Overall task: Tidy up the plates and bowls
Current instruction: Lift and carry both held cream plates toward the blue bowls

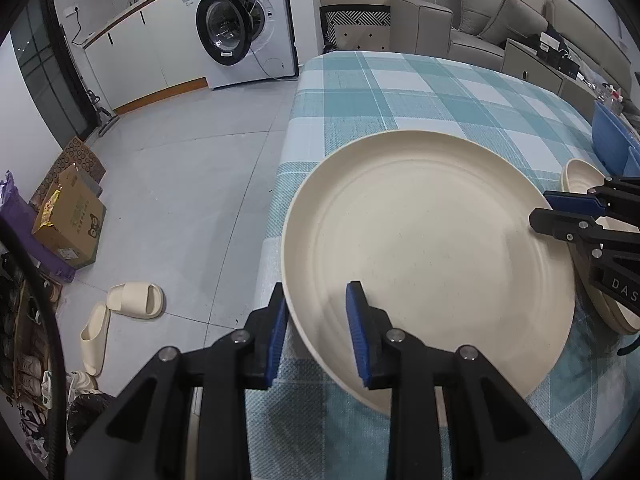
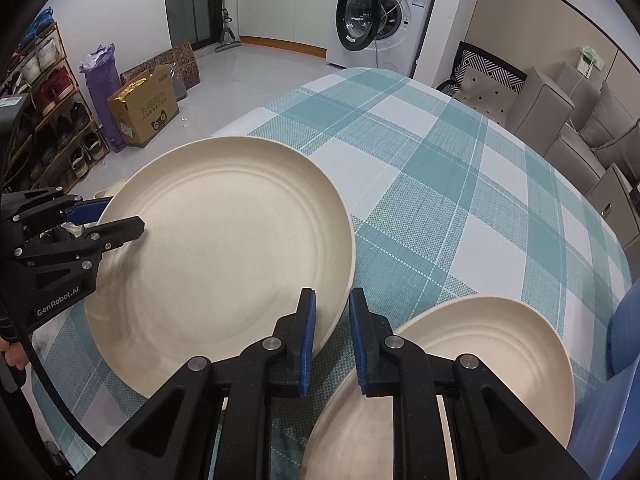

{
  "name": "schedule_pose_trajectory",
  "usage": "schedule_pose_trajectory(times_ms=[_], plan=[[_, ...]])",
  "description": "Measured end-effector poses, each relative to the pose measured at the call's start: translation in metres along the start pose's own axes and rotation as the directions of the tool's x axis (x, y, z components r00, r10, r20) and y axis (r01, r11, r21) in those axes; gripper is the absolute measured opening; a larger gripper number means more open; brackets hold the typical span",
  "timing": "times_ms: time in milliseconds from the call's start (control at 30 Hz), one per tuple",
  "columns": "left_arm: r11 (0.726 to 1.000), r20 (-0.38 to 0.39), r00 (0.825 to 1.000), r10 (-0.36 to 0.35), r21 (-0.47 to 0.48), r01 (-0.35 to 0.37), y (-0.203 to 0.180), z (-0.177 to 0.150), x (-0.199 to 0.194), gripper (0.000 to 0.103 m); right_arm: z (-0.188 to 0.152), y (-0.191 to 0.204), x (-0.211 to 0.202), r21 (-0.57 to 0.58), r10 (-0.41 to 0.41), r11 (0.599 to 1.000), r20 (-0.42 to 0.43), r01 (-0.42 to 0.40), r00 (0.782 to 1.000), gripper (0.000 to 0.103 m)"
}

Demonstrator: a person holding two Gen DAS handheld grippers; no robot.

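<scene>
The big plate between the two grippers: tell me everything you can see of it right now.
The big plate is round, cream, matte, with faint speckles, a raised rim and concentric ridges around a flat middle. It looks clean and empty. It sits tilted above the checked tablecloth, near the table's edge. The left gripper has its jaws across the near rim; the right gripper grips the opposite rim. A smaller plate lies beside it.

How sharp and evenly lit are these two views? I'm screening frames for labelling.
Left wrist view: sharp, with strong fisheye bending and dark corners; the large plate shows soft shading, no glare. Right wrist view: equally sharp; the tablecloth bulges with distortion, and the smaller plate is evenly lit with no blown highlights.
</scene>
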State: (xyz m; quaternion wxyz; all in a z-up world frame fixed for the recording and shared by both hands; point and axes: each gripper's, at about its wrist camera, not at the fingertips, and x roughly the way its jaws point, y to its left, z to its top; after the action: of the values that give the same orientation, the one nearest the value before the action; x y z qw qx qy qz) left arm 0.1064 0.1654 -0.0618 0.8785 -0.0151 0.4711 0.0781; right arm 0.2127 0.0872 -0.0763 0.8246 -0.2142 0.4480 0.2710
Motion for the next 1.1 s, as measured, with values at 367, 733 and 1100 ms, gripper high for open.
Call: schedule_pose_trajectory(times_ms=[367,733,1100], plan=[[1.000,-0.007,1.000,-0.015,-0.022,0.014,0.012,-0.003,-0.001,0.032,0.000,0.007,0.006,0.004,0.023,1.000,-0.022,-0.023,0.999,0.021],[1.000,-0.018,1.000,-0.022,-0.009,0.022,0.008,-0.004,-0.003,0.030,-0.004,0.007,0.003,0.022,0.038,0.999,-0.005,-0.038,0.999,0.020],[0.999,0.010,0.999,-0.034,-0.017,0.034,0.008,-0.002,-0.015,0.029,-0.003,0.000,-0.006,0.058,0.051,0.997,0.007,-0.052,0.999,0.020]])
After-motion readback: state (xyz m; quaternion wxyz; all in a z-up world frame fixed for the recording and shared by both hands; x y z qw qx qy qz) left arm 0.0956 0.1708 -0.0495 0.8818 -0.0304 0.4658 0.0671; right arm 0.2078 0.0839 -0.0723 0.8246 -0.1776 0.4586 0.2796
